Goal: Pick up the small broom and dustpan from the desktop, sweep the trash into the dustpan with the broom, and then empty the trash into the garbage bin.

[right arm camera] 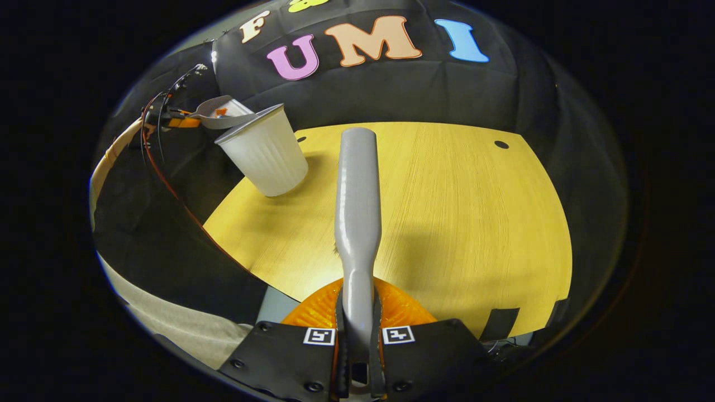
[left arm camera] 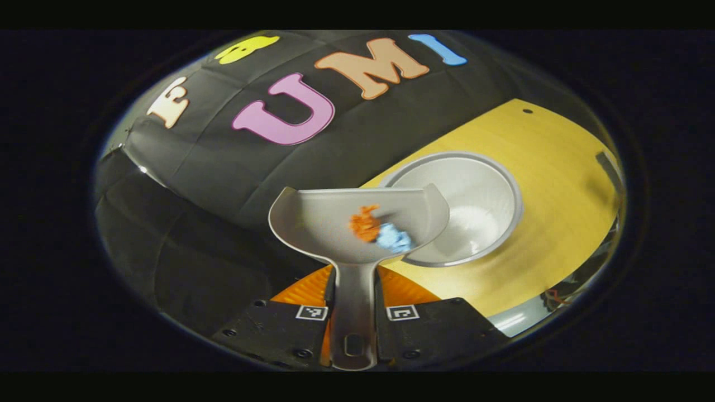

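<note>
In the left gripper view, my left gripper (left arm camera: 354, 312) is shut on the handle of a grey dustpan (left arm camera: 329, 220). The pan is raised beside the rim of a white garbage bin (left arm camera: 475, 206). Inside the pan lie an orange scrap (left arm camera: 364, 223) and a blue scrap (left arm camera: 394, 238), close to the bin side. In the right gripper view, my right gripper (right arm camera: 358, 335) is shut on the grey broom (right arm camera: 357, 195), which points forward over the yellow desktop (right arm camera: 458, 223). Farther off at upper left, the white bin (right arm camera: 267, 151) stands with the dustpan (right arm camera: 220, 114) held at its rim.
The bin stands near the desktop's far left corner in the right gripper view. A person's sleeve (right arm camera: 184, 329) and red cables (right arm camera: 162, 167) run along the left. Black tape (right arm camera: 499, 322) marks the desk's near edge. The black booth wall rises behind.
</note>
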